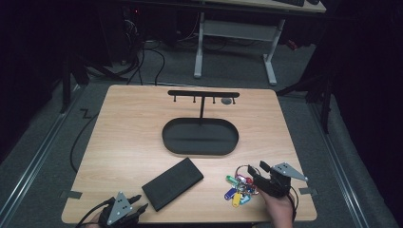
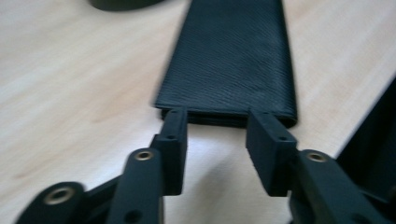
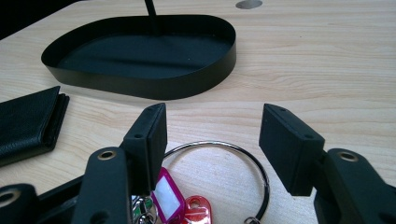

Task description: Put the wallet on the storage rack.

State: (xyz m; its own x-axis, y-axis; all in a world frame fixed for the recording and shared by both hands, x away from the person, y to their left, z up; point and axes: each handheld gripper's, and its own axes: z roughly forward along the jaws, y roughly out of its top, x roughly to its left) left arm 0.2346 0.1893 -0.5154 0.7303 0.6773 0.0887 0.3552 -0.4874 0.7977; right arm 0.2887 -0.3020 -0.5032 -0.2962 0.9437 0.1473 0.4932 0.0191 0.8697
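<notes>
A black wallet (image 1: 172,183) lies flat on the wooden table near its front edge. My left gripper (image 1: 139,202) is just behind the wallet's near end, and in the left gripper view the wallet (image 2: 229,60) stretches away from my open left gripper (image 2: 217,135), whose tips stand at its short edge without pressing on it. A bunch of keys with coloured tags (image 1: 240,183) lies to the right. My right gripper (image 1: 257,168) hovers over it, and the right gripper view shows that gripper (image 3: 212,140) open, the metal ring (image 3: 210,143) below the gap and the tags (image 3: 166,196) at the bottom.
A black oval tray (image 1: 199,152) with an upright post and a hook bar (image 1: 203,93) stands mid-table; its rim (image 3: 154,86) rises beyond the keys. The wallet's corner (image 3: 28,121) shows at the left. A white-legged desk (image 1: 237,28) stands beyond the table.
</notes>
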